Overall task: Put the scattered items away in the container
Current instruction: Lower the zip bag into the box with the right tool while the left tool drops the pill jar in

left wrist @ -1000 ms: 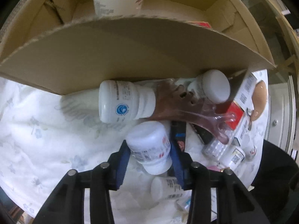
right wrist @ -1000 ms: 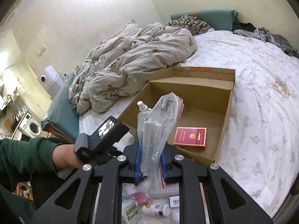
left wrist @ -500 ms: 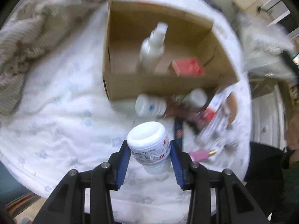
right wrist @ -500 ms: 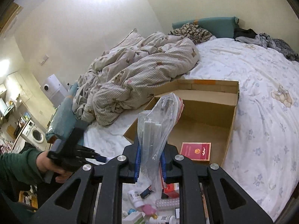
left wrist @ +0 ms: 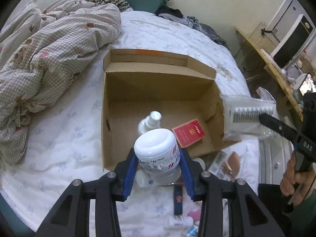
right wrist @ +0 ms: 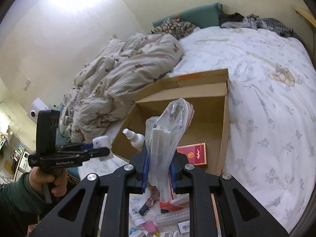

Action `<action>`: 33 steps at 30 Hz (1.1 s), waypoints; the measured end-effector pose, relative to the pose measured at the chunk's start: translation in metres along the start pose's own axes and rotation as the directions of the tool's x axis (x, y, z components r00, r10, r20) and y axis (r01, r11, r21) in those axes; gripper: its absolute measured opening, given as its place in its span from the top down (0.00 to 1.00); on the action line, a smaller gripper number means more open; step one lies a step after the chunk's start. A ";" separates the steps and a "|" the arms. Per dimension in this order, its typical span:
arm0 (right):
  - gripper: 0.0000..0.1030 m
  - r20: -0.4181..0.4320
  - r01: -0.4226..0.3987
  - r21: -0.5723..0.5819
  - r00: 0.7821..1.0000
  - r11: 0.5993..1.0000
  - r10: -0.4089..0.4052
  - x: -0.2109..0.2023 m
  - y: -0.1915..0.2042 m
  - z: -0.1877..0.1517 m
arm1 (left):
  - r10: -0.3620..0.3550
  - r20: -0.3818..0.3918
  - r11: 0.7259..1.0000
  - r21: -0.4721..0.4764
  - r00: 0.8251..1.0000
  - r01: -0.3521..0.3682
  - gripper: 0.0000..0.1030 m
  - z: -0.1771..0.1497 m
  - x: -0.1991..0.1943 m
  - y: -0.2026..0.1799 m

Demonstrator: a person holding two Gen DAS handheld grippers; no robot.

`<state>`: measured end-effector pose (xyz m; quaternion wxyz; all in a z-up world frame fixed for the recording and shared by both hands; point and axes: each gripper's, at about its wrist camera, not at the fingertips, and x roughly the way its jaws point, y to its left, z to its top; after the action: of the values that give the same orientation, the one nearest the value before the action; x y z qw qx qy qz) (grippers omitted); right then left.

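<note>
- Two items already lie inside the cardboard box: a white spray bottle and a red booklet on its floor
- Left gripper is clenched on a white jar, held over the box's near wall, not yet let go
- Right gripper is clamped on a clear plastic bag of white sticks, held up at the box's near edge
- Many small bottles, packets and a pink item remain scattered on the bedsheet just outside the box's near wall, so I judge most of the tidying is left
</note>
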<state>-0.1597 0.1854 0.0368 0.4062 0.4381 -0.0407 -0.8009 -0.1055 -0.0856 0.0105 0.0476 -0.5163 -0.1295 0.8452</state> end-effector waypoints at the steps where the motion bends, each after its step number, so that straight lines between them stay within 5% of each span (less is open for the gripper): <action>1: 0.82 -0.006 0.007 -0.002 1.000 1.000 -0.007 0.004 0.000 0.000 | 0.003 -0.011 1.000 -0.009 1.000 -0.003 0.59 0.002 0.004 0.004; 18: 0.82 -0.178 0.137 0.033 0.976 0.990 -0.129 0.092 -0.021 -0.005 | 0.016 -0.078 0.999 -0.046 0.997 -0.020 0.59 0.048 0.075 0.020; 28: 0.81 -0.198 0.125 0.119 0.975 0.985 -0.100 0.096 -0.040 -0.006 | 0.064 -0.117 0.996 -0.050 0.991 -0.071 0.59 0.046 0.083 0.027; 33: 0.73 -0.196 0.230 -0.004 0.954 0.973 -0.226 0.100 -0.024 -0.009 | 0.082 -0.114 0.996 -0.023 0.990 -0.085 0.59 0.042 0.081 0.022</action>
<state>-0.1966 0.1355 -0.0451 0.3090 0.5202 0.0425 -0.7950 -0.1793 -0.0961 -0.0468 0.0123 -0.5690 -0.1166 0.8139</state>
